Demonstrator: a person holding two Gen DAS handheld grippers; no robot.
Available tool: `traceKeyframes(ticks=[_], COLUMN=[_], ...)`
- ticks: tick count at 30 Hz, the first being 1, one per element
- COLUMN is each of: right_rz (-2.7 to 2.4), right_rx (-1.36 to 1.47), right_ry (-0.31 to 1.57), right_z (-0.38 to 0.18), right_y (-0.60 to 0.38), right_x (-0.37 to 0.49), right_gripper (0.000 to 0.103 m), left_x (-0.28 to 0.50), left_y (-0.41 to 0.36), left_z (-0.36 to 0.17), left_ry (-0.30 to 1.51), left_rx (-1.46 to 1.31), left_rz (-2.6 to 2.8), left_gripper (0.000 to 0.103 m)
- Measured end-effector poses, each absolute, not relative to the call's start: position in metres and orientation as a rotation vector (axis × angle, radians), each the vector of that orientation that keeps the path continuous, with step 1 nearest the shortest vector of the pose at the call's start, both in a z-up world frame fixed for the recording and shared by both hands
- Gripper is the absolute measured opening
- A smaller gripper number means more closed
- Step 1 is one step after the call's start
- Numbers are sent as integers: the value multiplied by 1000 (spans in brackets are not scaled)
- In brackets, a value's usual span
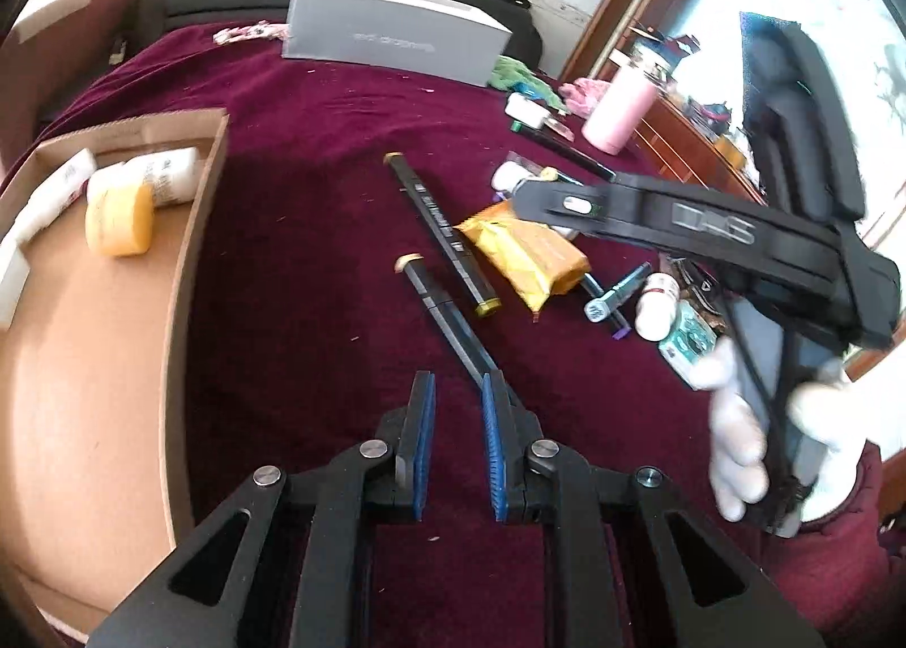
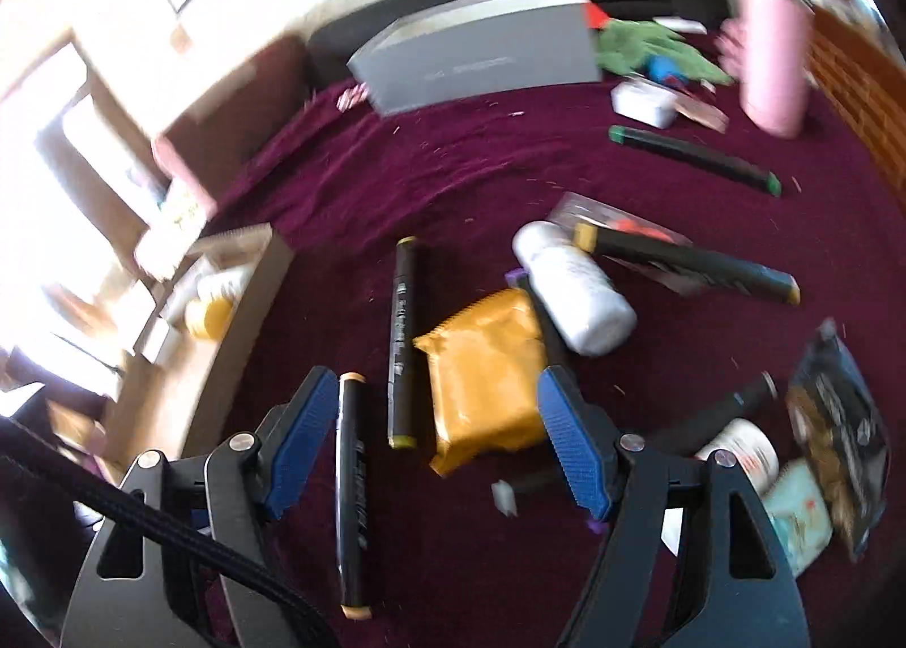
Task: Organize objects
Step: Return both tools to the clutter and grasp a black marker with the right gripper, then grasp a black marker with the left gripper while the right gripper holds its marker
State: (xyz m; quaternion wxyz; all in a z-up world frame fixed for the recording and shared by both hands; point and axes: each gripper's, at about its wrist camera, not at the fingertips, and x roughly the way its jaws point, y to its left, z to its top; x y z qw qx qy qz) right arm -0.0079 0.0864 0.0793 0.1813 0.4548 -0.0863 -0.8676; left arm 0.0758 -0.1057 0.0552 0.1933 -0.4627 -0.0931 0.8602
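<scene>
Left gripper (image 1: 457,393) parted and empty above the near marker (image 1: 436,297), right gripper (image 2: 436,410) spread wide over markers and yellow packet (image 2: 481,382), probably choosing one (view blurred), while the box (image 1: 192,263) at left already holds bottles.

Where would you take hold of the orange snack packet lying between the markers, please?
Grip the orange snack packet across its short width at mid-body, coming straight down from above. It lies flat on the maroon cloth, and the right tool, already wide open above it, spans it. Mind the black marker close alongside.
</scene>
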Motion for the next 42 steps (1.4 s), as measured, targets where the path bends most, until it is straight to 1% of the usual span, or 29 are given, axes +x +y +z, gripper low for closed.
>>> traceKeyframes(ticks=[2, 5, 8, 10, 12, 14, 15, 16, 23, 27, 32, 36, 39, 42], right_rz=[-2446, -2427, -2436, -2404, -2399, -2412, -2424, -2416, -2385, -2374, -2361, -2363, -2379, -2378], right_rx=[1311, 1375, 1461, 1519, 1589, 1598, 1607, 1612, 1596, 1617, 1588, 1533, 1484, 1460], right_ry=[-156, -90, -30, -11, 14, 28, 49, 61, 61, -13, -162, -293, -319, -347], right_z=[77, 68, 55, 45, 36, 36, 36, 36, 39, 42, 39, 35, 34, 33], right_y=[65, 38, 21, 13, 8, 8, 8, 8, 25, 54, 92, 110, 111, 112], right_x=[-20, -47, -72, -83, -93, -93, -90, -87, -43, -11, 28, 49, 53, 53], right_gripper=[73, 72, 62, 53, 50, 37, 22, 13, 13, 12, 13, 12, 12, 12], left_x=[80, 86, 92, 94, 95, 95, 95, 94, 94, 92, 79, 56, 43, 35], left_y=[-116, -126, -136, -143, -148, -152, -153, -154, -151, -141, -106, -77, -65, -59], left_z=[54, 56, 58, 57, 55, 53, 53, 53, 52, 54, 62, 57, 48, 36], left_ry=[-322, -353, -377, -403, -424, -442, -451, -462, -446, -415, -291, -166, -89, -94], left_rx=[-1300, -1299, -1299, -1302, -1305, -1313, -1316, -1319, -1336, -1344, -1337, -1374, -1420, -1474], left_rz=[2408, 2418, 2416, 2414, 2409, 2412, 2410, 2406, 2419, 2424, 2440, 2484, 2528, 2527], left_gripper=[14, 14, 16, 17, 17, 17, 17, 17, 17, 29, 29, 29, 29, 29])
